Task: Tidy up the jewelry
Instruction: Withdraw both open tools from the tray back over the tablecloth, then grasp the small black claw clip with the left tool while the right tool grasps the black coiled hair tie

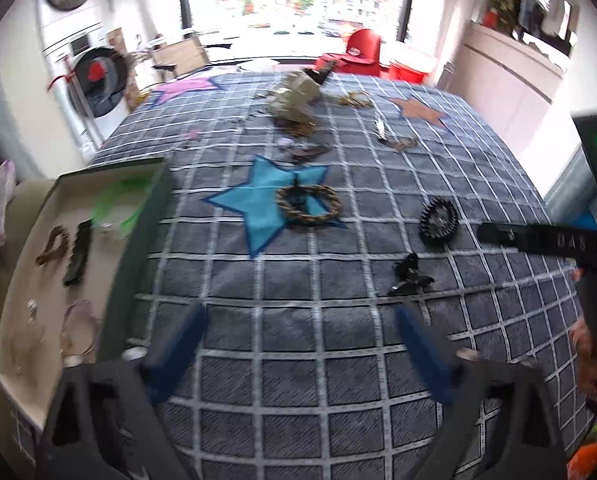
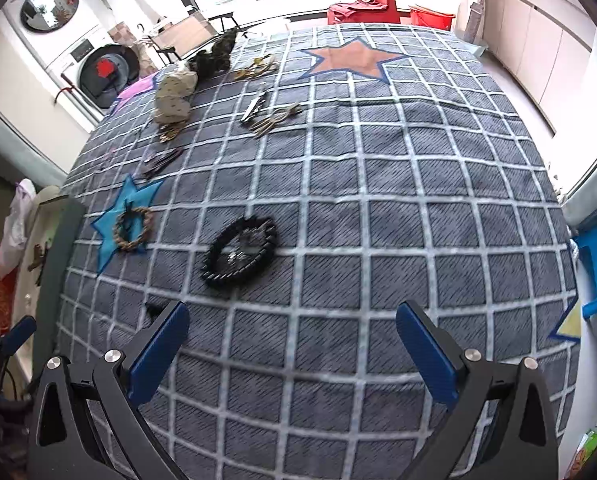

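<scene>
Blue pads line both tools, and we see each pair spread wide apart over the quilt with nothing between them: the left gripper (image 1: pixel 298 340) near the quilt's left edge, the right gripper (image 2: pixel 292 344) further toward the middle. On the right tool's arm (image 1: pixel 546 240), caught only by the left camera, we read "DAS"; the rest is cut off. Nearest on the grey checked quilt (image 2: pixel 378 208) lies a small black clip (image 1: pixel 410 276), then a black beaded bracelet (image 2: pixel 240 252) with something glinting inside its ring. Beyond it a braided tan bracelet (image 2: pixel 132 229) rests on the blue star (image 1: pixel 258 204). At the left edge, a white tray (image 1: pixel 26 280) holds several pieces; only the left view shows its inside. Farther off, a beige pouch (image 2: pixel 174 98) and loose pieces (image 2: pixel 270 118) lie scattered toward the far edge.
</scene>
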Demonstrator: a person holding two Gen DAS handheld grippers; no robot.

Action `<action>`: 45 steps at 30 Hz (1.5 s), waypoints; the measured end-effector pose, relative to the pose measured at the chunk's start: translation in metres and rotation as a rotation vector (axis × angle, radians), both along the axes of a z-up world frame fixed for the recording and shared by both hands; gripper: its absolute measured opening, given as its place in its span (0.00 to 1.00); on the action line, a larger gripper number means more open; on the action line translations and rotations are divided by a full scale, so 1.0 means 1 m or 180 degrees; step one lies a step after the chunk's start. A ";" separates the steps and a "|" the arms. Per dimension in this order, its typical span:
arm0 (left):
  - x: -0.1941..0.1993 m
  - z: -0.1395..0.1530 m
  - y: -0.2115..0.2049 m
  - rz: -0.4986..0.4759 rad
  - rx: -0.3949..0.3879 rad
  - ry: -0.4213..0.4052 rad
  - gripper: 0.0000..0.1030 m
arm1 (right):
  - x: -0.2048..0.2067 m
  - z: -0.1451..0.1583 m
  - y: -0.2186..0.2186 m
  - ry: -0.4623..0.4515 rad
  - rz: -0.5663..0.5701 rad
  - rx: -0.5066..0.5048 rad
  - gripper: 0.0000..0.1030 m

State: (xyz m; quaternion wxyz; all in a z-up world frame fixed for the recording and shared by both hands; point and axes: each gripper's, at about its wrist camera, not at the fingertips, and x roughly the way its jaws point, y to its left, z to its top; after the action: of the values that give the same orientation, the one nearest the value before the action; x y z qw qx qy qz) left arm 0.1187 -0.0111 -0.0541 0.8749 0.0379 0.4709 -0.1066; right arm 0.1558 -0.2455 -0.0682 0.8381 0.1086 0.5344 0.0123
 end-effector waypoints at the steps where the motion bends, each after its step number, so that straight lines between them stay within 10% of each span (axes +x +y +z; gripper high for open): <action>1: 0.002 -0.003 -0.004 -0.0039 0.0013 0.0017 0.88 | 0.003 -0.001 -0.001 -0.0007 0.0010 -0.0004 0.99; 13: 0.015 -0.020 -0.058 -0.0561 -0.0026 0.0027 0.78 | 0.032 -0.016 0.008 -0.0025 0.0308 -0.0201 0.53; 24: 0.026 -0.035 -0.079 -0.0676 -0.0081 0.0133 0.68 | 0.043 -0.012 0.026 -0.0090 0.0601 -0.0275 0.50; 29: 0.028 -0.038 -0.080 -0.0668 -0.0100 0.0162 0.41 | 0.051 -0.018 0.036 -0.0036 0.0659 -0.0381 0.46; 32: 0.028 -0.037 -0.079 -0.0691 -0.0134 0.0170 0.37 | 0.049 -0.018 0.039 -0.0035 0.0706 -0.0400 0.11; 45: 0.005 -0.012 -0.050 -0.0609 -0.0316 0.0001 0.37 | 0.028 0.006 0.011 -0.0214 0.0439 0.0205 0.11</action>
State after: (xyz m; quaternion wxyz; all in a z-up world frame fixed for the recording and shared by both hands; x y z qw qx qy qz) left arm 0.1235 -0.0612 -0.0658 0.8615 0.0393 0.4593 -0.2128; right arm 0.1834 -0.2340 -0.0625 0.8489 0.0979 0.5115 0.0908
